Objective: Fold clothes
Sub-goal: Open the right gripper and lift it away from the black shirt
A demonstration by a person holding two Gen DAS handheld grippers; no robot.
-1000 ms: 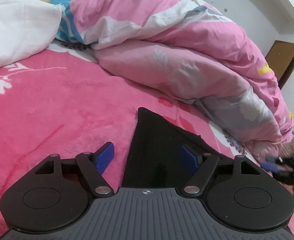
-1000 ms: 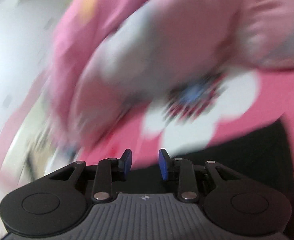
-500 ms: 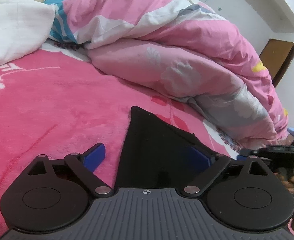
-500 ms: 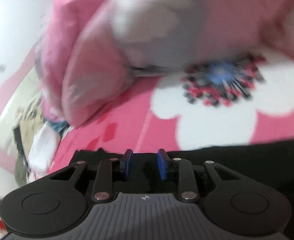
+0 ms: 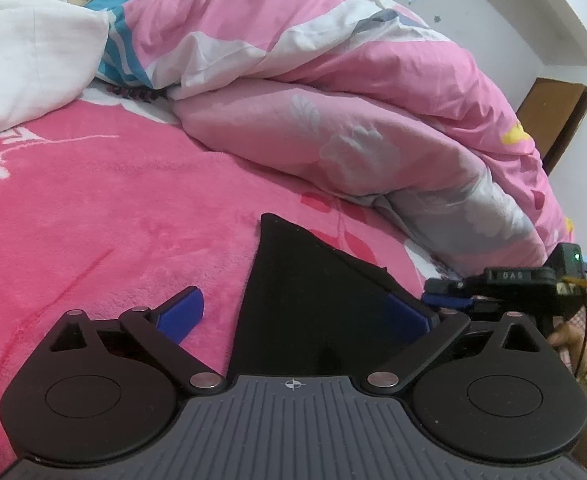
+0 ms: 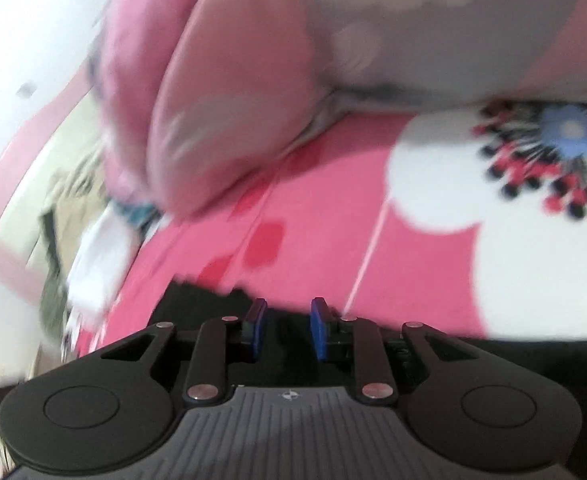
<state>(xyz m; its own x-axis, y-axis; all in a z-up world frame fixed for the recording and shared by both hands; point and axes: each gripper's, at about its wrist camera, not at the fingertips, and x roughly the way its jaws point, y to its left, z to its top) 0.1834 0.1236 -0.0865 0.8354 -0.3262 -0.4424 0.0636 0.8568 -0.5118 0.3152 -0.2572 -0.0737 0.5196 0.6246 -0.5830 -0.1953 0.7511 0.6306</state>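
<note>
1. Right gripper (image 6: 287, 328): jaws narrowly apart, just been closing, black garment (image 6: 513, 360) beneath them, no grip visible.
2. Pink flowered blanket (image 6: 313, 260) beyond garment.
3. Pink duvet (image 6: 221, 92) bunched behind blanket, blurred.

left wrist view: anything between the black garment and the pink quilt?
Nothing but bare pink blanket, with red leaf print, lies between the black garment and the quilt. The left wrist view shows it.

We note one black garment (image 5: 313, 304) lying flat on the pink bed cover, plain and dark, its folds unreadable. From the left gripper (image 5: 293, 312) it runs forward to a pointed corner. Under the right gripper (image 6: 285, 330), its edge lies just ahead, blurred.
</note>
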